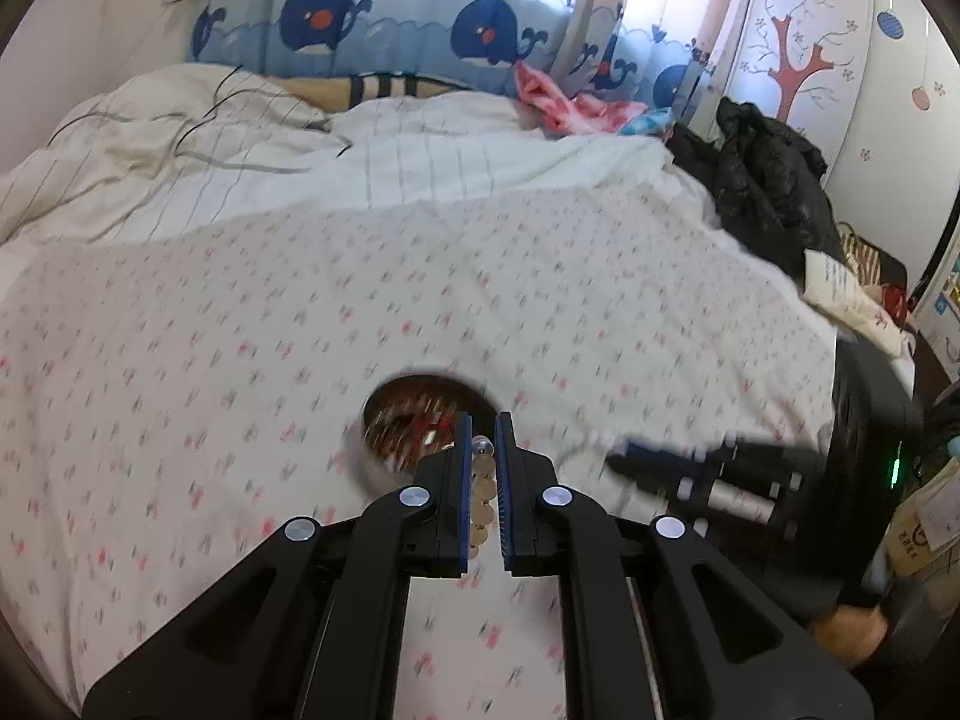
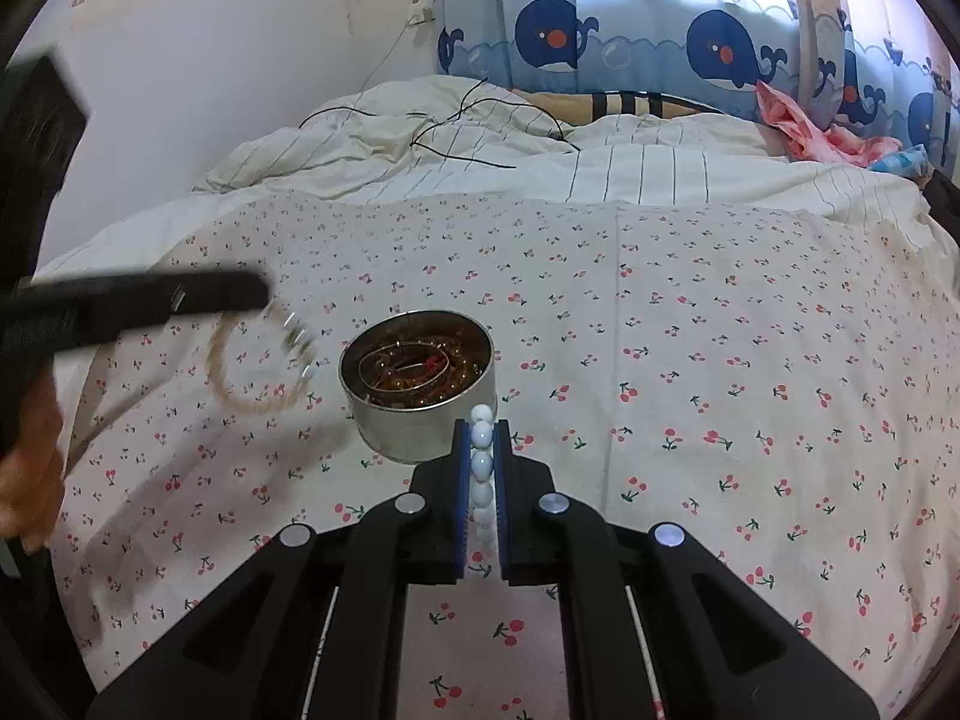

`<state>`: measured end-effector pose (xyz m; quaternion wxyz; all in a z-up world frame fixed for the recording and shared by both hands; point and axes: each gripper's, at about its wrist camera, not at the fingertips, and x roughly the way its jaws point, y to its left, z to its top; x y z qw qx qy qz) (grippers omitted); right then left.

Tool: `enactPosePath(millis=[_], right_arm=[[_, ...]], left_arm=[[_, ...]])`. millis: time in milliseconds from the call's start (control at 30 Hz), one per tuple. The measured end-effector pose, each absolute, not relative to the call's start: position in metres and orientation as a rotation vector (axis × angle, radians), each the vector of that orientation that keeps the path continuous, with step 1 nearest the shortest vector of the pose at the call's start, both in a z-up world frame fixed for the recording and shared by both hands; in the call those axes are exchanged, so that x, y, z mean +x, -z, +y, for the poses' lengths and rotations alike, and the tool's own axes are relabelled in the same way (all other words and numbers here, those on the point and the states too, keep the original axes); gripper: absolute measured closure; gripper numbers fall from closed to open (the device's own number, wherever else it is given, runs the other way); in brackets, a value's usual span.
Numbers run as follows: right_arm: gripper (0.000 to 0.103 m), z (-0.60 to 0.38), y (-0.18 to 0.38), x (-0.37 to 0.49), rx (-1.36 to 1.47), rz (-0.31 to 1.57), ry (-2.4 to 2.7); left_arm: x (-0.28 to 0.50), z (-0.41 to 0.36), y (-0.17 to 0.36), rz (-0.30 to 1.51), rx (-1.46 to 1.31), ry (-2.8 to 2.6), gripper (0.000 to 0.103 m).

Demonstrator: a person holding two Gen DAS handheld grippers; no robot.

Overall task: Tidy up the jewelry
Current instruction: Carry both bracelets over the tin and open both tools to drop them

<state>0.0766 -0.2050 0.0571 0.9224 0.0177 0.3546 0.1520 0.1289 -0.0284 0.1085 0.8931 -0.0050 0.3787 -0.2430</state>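
A round metal tin (image 2: 384, 426) stands on the cherry-print bedsheet, with several bangles and bead strings (image 2: 414, 369) inside it. My right gripper (image 2: 482, 425) is shut on a string of white beads (image 2: 482, 465), just in front of the tin. In the left wrist view my left gripper (image 1: 485, 420) is shut on a string of tan beads (image 1: 483, 483), above and in front of the tin (image 1: 372, 462). From the right wrist view the left gripper (image 2: 180, 300) is a blur to the left of the tin, and a loop of tan beads (image 2: 240, 399) hangs from it.
The cherry-print sheet (image 2: 690, 360) covers the near part of the bed. A striped duvet (image 2: 540, 168) with black cables on it lies behind. Whale-print curtains (image 2: 630, 42) hang at the back. A black jacket (image 1: 762, 180) lies at the bed's right edge.
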Motion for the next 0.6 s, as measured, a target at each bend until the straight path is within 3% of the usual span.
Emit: enactPosePath(millis=[133, 467, 533, 600], right_arm=[[0.095, -0.208, -0.058, 0.077, 0.050, 0.725, -0.315], [0.095, -0.207, -0.058, 0.078, 0.052, 0.728, -0.324], [0.095, -0.206, -0.057, 0.077, 0.053, 0.725, -0.327], [0.095, -0.208, -0.058, 0.077, 0.076, 0.720, -0.343]], left_arm=[[0.157, -0.042, -0.111, 0.794, -0.046, 0.531, 0.096], [0.203, -0.050, -0.037, 0.986, 0.090, 0.350, 0.094], [0.195, -0.040, -0.042, 0.968, 0.082, 0.344, 0.086], [0.181, -0.027, -0.050, 0.927, 0.068, 0.325, 0.062]])
